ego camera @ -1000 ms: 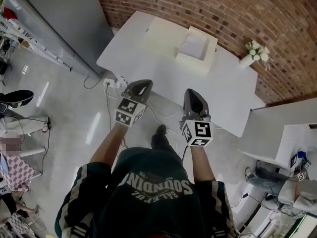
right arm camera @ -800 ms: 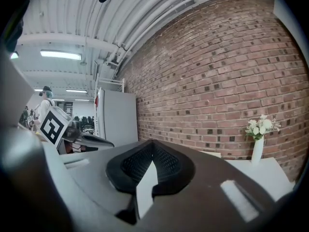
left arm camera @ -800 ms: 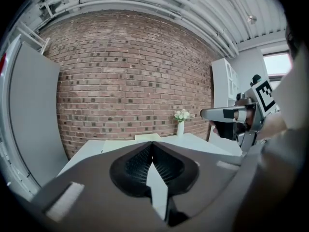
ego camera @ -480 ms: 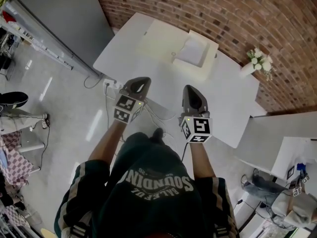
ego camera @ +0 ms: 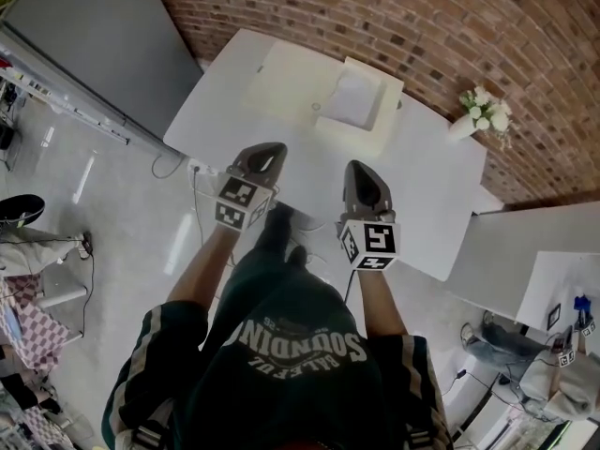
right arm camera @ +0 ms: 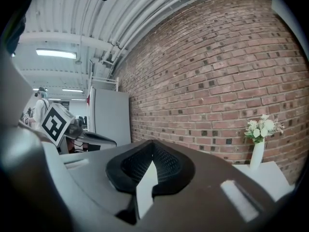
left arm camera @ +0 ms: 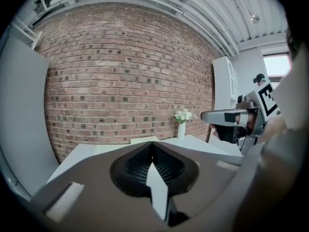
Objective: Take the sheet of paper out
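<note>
Left gripper (ego camera: 266, 153), right gripper (ego camera: 362, 169) nearer smooth white table (ego camera: 433, 193), jaws together

Two tongs in view: left tongs (ego camera: 262, 157), right tongs (ego camera: 363, 178). One white tabletop (ego camera: 431, 190). On it one cream box (ego camera: 349, 132), one sheet of paper (ego camera: 353, 94), one vase of white flowers (ego camera: 480, 111). Behind, one brick wall (ego camera: 394, 17).

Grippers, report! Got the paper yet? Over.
Left gripper shut, empty; right gripper shut, empty. Sheet of paper lies in open box on table, untouched. Path clear; flower vase off to the side.
</note>
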The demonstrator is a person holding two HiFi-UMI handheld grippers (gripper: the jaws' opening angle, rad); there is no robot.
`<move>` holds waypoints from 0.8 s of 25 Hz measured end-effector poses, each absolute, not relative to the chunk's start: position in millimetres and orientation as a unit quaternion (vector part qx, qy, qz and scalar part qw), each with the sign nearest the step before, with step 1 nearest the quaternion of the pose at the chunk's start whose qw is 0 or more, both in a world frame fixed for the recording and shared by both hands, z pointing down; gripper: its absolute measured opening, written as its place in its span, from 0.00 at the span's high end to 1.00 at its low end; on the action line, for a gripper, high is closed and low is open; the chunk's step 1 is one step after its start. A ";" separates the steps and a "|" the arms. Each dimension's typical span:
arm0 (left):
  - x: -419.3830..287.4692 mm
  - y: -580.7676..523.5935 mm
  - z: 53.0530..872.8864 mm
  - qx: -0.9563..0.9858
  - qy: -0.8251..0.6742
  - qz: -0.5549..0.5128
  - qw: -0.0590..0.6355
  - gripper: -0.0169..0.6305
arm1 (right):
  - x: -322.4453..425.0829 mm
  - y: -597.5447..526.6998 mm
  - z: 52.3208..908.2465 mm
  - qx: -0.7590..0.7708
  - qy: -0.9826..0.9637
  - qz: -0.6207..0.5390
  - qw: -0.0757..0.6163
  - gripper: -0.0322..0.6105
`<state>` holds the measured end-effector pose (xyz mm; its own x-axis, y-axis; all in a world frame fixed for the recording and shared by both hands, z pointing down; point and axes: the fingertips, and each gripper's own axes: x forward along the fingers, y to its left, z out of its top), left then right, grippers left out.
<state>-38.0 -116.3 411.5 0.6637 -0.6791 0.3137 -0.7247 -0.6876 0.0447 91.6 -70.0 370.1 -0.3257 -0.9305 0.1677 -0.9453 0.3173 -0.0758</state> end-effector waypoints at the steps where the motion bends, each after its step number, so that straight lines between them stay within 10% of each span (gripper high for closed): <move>1: -34.0 -123.3 411.2 0.910 -0.382 0.136 0.083 0.96 | 95.2 -75.4 370.1 0.582 -0.808 0.080 0.046 0.95; 20: 13.0 -294.1 428.5 0.937 -0.307 0.143 0.091 0.96 | 137.2 -215.4 384.2 0.651 -0.751 0.097 0.049 0.95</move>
<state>13.0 -294.1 428.5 0.7708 -0.5492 0.3228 -0.6009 -0.7951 0.0821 137.2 -215.4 384.2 -0.1473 -0.9686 0.2005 -0.9877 0.1333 -0.0817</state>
